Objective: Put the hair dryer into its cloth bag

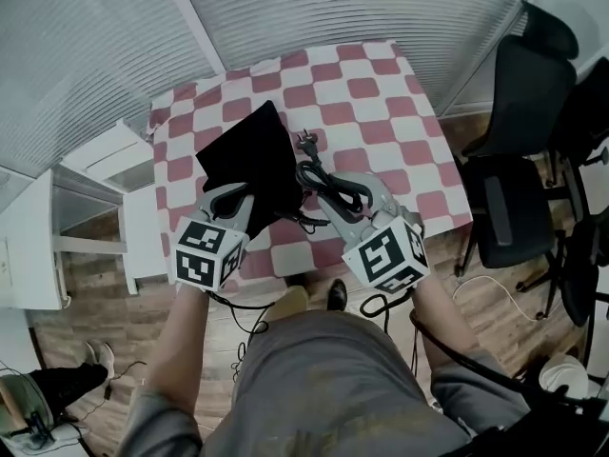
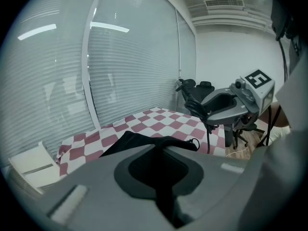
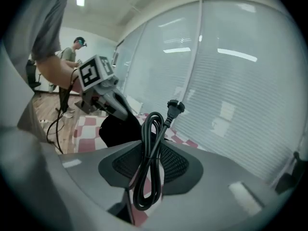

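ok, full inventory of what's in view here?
cloth bag: 1, black, over table's near left
power cord: 1, black, coiled, above table's near edge
table: 1, red-and-white checked cover, centre
shelf unit: 1, white, left of table
office chairs: at least 2, black, right of table
blinds: pale, behind table
bystander: 1, far background, right gripper view
left gripper: 1, grey, shut on cloth bag
right gripper: 1, grey, shut on power cord

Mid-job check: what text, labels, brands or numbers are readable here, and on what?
No readable text anywhere.
Left cube, right cube: square marker patterns, no letters.
Paper on the blinds: too blurred to read.
No print on the cloth bag or cord.
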`<state>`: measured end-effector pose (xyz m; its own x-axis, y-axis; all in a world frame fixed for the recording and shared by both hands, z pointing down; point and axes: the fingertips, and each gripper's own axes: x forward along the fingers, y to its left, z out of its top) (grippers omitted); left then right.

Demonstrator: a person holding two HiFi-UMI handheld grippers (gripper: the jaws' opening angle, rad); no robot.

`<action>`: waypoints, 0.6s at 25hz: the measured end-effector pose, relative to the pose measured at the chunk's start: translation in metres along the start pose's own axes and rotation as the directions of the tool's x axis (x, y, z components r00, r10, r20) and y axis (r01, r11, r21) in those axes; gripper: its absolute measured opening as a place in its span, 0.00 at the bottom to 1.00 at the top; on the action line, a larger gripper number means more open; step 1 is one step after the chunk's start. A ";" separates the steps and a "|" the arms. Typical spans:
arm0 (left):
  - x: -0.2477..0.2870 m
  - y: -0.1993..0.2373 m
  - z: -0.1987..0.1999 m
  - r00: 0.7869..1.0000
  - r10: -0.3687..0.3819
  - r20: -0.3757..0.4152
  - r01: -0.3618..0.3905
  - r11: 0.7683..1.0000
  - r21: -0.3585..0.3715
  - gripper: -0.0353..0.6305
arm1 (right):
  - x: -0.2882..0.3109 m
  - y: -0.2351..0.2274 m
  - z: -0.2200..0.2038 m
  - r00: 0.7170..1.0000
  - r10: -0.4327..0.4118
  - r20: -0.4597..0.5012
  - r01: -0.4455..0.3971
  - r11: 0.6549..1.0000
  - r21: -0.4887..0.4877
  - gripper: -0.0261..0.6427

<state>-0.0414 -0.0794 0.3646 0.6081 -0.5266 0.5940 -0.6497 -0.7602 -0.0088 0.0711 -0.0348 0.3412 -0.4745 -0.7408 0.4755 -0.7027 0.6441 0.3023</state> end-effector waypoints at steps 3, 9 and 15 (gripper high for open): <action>-0.001 0.001 0.000 1.000 -0.007 -0.001 0.007 1.000 -0.020 0.06 | -0.001 0.021 0.005 0.999 0.052 0.015 -0.049 0.989 -0.141 0.25; -0.001 -0.002 0.002 1.000 -0.025 0.003 0.025 0.999 -0.048 0.06 | 0.001 0.057 0.006 0.986 0.164 0.002 -0.152 0.916 -0.373 0.25; -0.001 -0.005 0.007 0.997 -0.065 0.038 0.069 0.992 -0.108 0.06 | 0.007 0.081 -0.007 0.969 0.233 -0.083 -0.242 0.830 -0.502 0.25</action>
<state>-0.0360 -0.0772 0.3585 0.6662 -0.4903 0.5620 -0.6517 -0.7491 0.1189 0.0143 0.0136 0.3746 -0.5796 -0.5522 0.5993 -0.2019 0.8098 0.5509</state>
